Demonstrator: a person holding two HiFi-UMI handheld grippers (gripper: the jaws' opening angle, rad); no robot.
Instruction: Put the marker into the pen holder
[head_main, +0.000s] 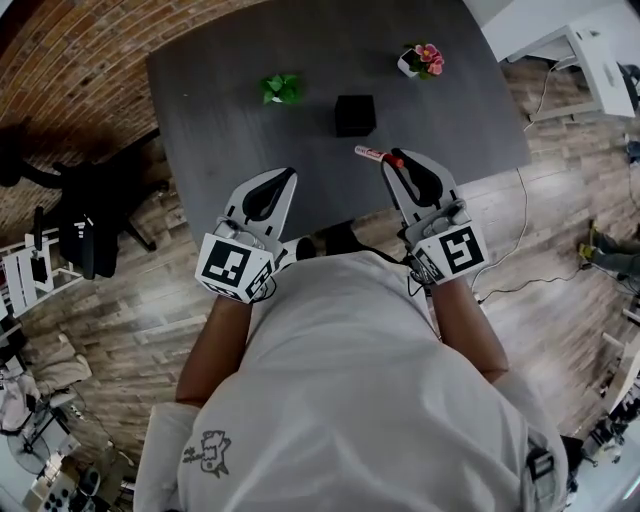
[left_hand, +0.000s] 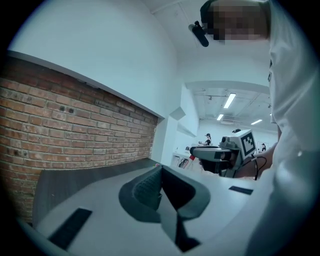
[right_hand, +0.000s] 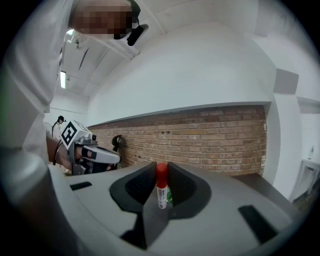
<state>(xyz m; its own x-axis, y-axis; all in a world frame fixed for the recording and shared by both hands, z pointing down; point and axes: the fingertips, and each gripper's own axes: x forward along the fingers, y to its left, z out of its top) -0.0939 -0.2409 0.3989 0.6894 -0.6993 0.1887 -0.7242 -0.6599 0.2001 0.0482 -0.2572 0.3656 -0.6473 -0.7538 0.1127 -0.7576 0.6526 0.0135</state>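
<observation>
While the left tool (head_main: 289, 174) seems closed, the right tool (head_main: 391, 161) pinches the marker (head_main: 371, 153).

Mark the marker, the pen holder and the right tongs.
marker (right_hand: 161, 195): right gripper view, white barrel under red cap.
pen holder (head_main: 355, 114): head view, top of black box.
right tongs (right_hand: 161, 166): right gripper view, between the tips.

Hides the rear end of the marker (head_main: 372, 153) under the fingers (head_main: 398, 178) of the right gripper (head_main: 389, 161) in the head view, close to the near edge of the table (head_main: 230, 130). Buries its lower barrel between those fingers in the right gripper view; label print too small to read. Cuts off the table's far edge at the picture's top. Covers much of the near edge with the left gripper (head_main: 286, 175), the right gripper and the person's shirt (head_main: 350, 380). Leaves the pen holder (head_main: 355, 114), near the table's middle, an all-black block, opening impossible to make out.
</observation>
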